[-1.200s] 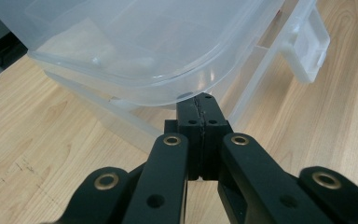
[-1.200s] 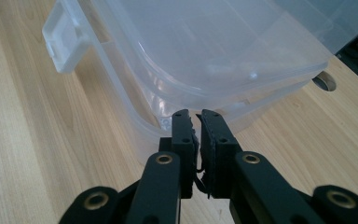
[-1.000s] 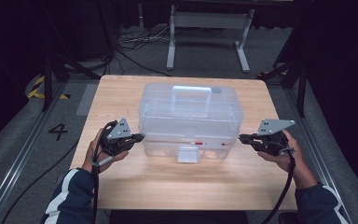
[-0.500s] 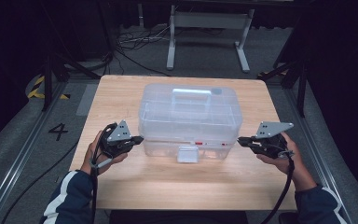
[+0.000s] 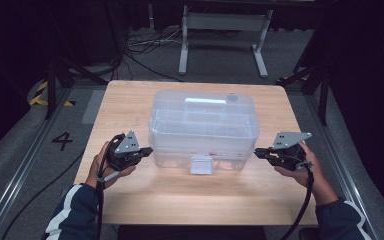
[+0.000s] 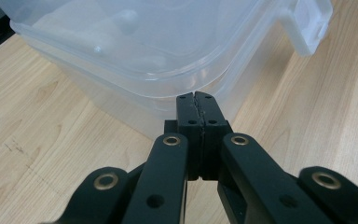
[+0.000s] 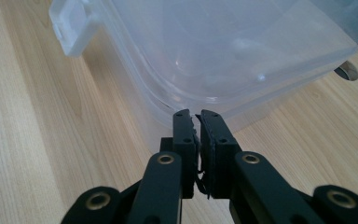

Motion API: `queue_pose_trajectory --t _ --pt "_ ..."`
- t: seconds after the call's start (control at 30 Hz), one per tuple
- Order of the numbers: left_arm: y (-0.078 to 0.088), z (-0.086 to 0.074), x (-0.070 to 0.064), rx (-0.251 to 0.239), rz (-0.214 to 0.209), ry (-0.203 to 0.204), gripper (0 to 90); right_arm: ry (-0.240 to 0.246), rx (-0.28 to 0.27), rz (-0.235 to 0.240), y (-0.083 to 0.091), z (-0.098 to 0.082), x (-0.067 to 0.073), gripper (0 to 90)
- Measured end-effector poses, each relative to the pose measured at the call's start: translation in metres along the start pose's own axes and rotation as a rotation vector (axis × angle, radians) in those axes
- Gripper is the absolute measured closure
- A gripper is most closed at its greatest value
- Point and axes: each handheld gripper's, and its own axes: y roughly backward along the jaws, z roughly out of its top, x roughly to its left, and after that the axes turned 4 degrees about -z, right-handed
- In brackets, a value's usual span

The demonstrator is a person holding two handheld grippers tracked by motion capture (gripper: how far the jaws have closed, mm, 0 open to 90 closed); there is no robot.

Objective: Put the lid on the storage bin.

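Clear plastic box [image 5: 203, 127] mid-table [image 5: 130, 100], bare wood on all sides for either tongs.

Light wooden rectangular table [image 5: 130, 100] stands on grey carpeted floor [image 5: 25, 165], dark room all around, light falling mostly on the tabletop. Far behind it a grey metal H-shaped stand [image 5: 224, 30] and tangled black cables [image 5: 135, 47]; at far left yellow-black striped tape [image 5: 42, 92]. Near left, a black "4" floor mark [image 5: 62, 141] beside a grey metal floor rail [image 5: 17, 187].
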Motion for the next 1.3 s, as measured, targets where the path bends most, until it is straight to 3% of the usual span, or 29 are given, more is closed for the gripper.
queue_pose_trajectory --t 0.53,0.7,1.0,1.3 --pt "-0.001 -0.004 -0.001 0.019 0.001 -0.001 90.0 0.003 0.018 0.003 -0.003 -0.002 0.001 83.2" --pt "0.002 -0.004 -0.002 0.004 0.002 0.004 90.0 0.012 0.024 0.001 -0.004 -0.003 0.003 81.9" --pt "0.000 -0.012 -0.004 0.047 0.018 0.003 89.8 0.039 0.048 -0.022 -0.004 -0.002 0.006 76.9" --pt "0.002 -0.022 -0.007 0.081 0.044 0.004 82.0 0.058 0.073 -0.047 0.000 -0.006 0.007 69.0"
